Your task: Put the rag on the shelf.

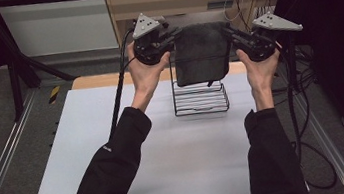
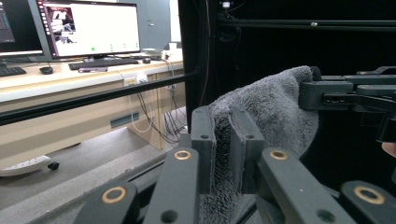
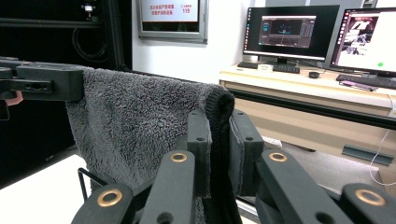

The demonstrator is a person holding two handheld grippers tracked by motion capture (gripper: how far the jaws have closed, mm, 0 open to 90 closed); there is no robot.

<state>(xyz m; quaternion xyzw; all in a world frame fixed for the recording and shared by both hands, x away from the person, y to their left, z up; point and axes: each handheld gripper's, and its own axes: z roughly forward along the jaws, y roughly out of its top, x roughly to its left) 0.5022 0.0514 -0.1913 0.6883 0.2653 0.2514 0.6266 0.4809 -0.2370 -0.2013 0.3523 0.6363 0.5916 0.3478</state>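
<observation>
A dark grey fluffy towel (image 1: 201,52) hangs stretched in the air between both grippers, above a black wire rack (image 1: 200,99) on the white table. My left gripper (image 1: 176,33) is shut on the towel's upper left corner. My right gripper (image 1: 230,33) is shut on the upper right corner. In the left gripper view the towel (image 2: 271,112) is pinched between the jaws of my left gripper (image 2: 223,140), and the other gripper (image 2: 336,93) grips its far corner. In the right gripper view my right gripper (image 3: 218,140) clamps the towel's (image 3: 140,126) folded edge.
The white table top (image 1: 168,163) lies below, with a wooden strip along its far edge. The rack stands at the table's far middle. Cables (image 1: 310,124) trail off the right side. Monitors (image 3: 285,30) and a desk (image 2: 70,79) stand beyond the frame.
</observation>
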